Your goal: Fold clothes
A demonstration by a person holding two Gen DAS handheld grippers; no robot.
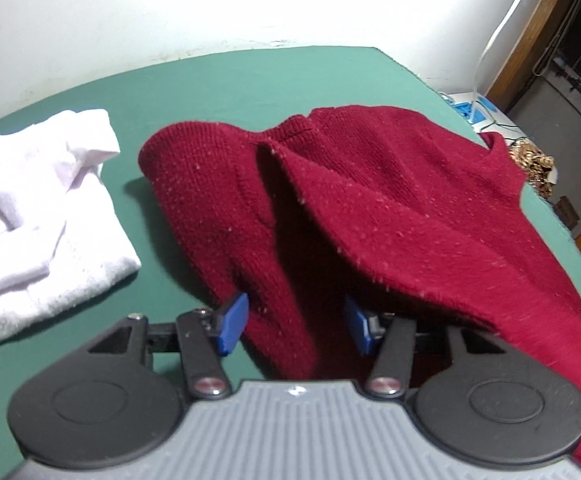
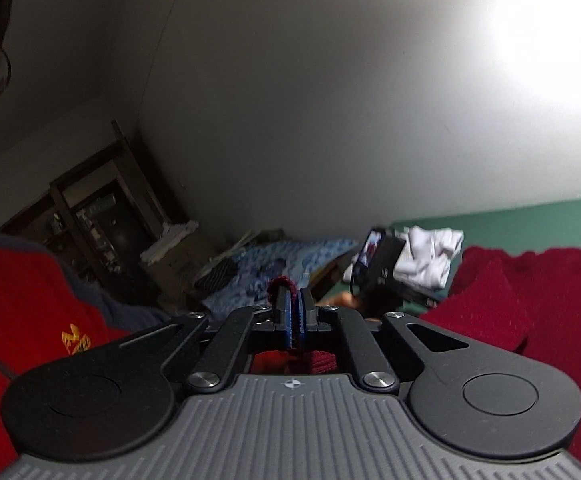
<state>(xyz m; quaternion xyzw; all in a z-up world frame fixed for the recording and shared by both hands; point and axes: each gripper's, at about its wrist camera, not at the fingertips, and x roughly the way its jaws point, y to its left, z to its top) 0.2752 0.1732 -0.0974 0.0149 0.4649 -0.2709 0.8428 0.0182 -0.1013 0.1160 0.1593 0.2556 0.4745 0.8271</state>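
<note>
1. A flat green cloth-covered table (image 1: 250, 84) stands pushed up against a pale, scuffed white wall (image 1: 210, 0).
2. The dark red knitted sweater (image 1: 390, 200) lies bunched on the right half of the table, with one part spilling over the right edge.
3. A crumpled white cloth garment (image 1: 38, 196) sits on the left side of the table, apart from the sweater.
4. The left gripper (image 1: 296, 322) has its blue pads (image 1: 232, 322) spread apart, a fold of the sweater hanging between them; I cannot tell whether either pad presses on it.
5. The right gripper (image 2: 293, 322) is lifted, its jaws closed tight on a small tuft of the red knit.
6. Off the right of the table there is a brown wooden door frame (image 1: 530, 28) and a white cable (image 1: 502, 20) running down to a blue and white power strip (image 1: 474, 110).
7. The other way, a dark wooden shelf unit (image 2: 98, 216) stands in the corner beside a blue patterned fabric heap (image 2: 274, 264).
8. The person's red top with a yellow emblem (image 2: 30, 312) is close by the right gripper.
</note>
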